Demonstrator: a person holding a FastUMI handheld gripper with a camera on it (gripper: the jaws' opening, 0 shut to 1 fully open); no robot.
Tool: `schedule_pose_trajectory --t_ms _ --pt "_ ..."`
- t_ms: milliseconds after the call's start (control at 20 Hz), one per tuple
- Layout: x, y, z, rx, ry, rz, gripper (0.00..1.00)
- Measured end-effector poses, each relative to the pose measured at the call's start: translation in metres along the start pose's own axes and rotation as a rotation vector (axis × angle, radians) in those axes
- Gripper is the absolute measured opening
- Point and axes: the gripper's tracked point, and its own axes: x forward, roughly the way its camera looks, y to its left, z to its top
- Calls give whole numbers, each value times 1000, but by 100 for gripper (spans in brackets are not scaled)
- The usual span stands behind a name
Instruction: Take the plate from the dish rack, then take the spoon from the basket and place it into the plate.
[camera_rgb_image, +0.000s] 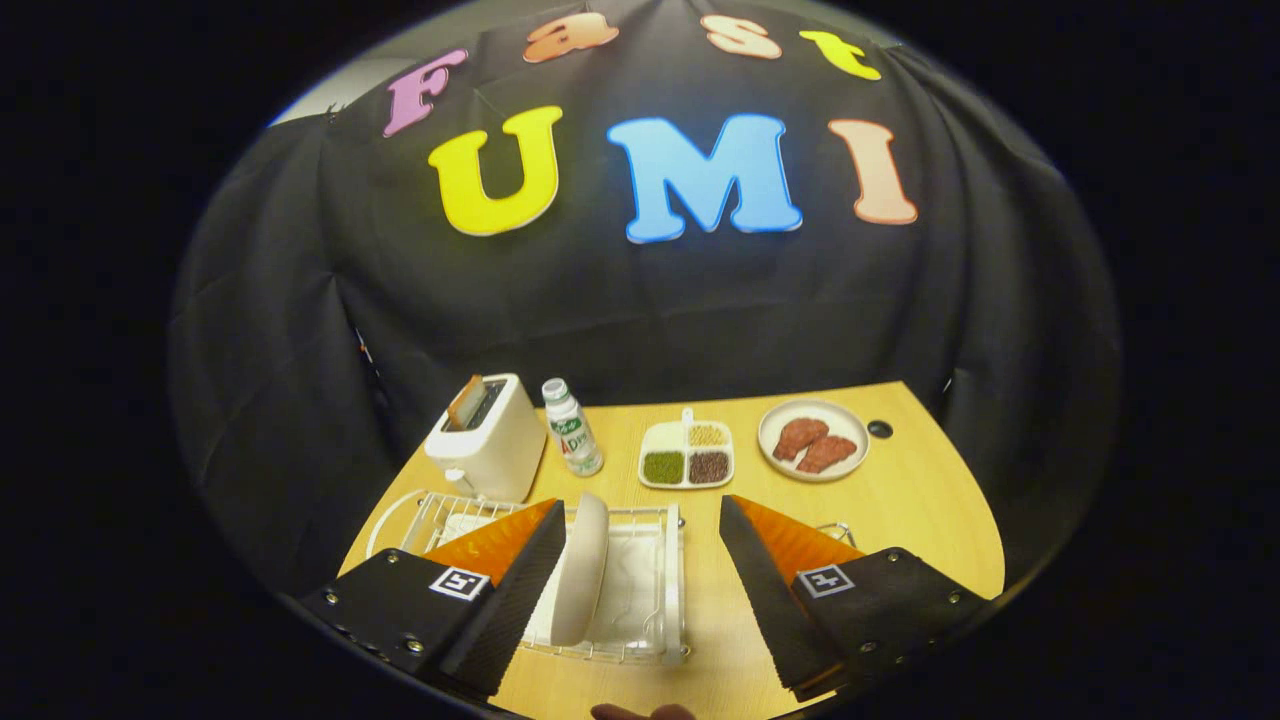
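The handheld two-finger gripper (642, 560) hangs with its fingers spread wide and pressing on nothing, above the near end of a light wooden table (930, 510). Between the fingers, just beside the left one, a single round white plate (582, 570) stands on edge in a white wire dish rack (650, 580); whether the finger touches the plate cannot be told. The plate is plain and pale, showing its rim and one smooth face. The rack sits on a clear drip tray. By the right finger a small piece of wire frame (838, 531) pokes out; what it belongs to cannot be told.

Beyond the fingers four items line the far side of the table: one white toaster (485, 440) with a single slice of browned bread (464, 400) in its slot, one small white plastic bottle with a green cap (572, 427), one white divided tray (687, 455) with four compartments, three of them filled with yellow, green and dark red grains, and one round pale plate (813, 440) bearing two reddish-brown slices of meat (813, 445). A small dark hole (880, 429) marks the tabletop just past that plate. Black cloth (640, 310) drapes the booth behind and around the table.
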Motion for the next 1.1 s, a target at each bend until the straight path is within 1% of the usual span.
schedule_pose_trajectory --t_ms 200,350,750,1100 --pt "16 20 -27 74 161 68 96" --pt "29 26 -39 91 242 79 96" --pt "59 30 -54 53 342 30 96" --pt "90 29 -83 -1 429 -79 96"
